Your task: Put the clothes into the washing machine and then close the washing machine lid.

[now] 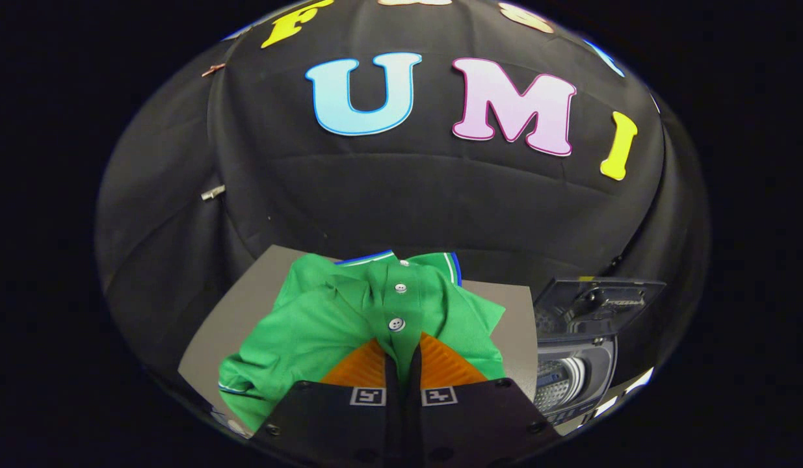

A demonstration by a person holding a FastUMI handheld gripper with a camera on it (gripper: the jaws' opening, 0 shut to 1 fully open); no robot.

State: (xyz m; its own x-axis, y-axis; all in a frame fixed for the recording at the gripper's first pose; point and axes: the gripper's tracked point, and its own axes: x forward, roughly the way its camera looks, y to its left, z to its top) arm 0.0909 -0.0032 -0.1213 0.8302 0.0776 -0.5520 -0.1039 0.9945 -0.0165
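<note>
A green polo shirt (323,312) with white buttons and a blue-edged collar lies bunched on a grey tabletop (245,305). My gripper (401,348) is down on the shirt's button placket, its two fingers pressed together with a fold of the green cloth pinched between the tips. To the right of the table stands the washing machine (573,370), its lid (599,299) raised upright and its perforated metal drum (557,383) showing in the opening.
The black cloth wall of the booth rises close behind the table and the machine. The table's right edge runs next to the machine's open top.
</note>
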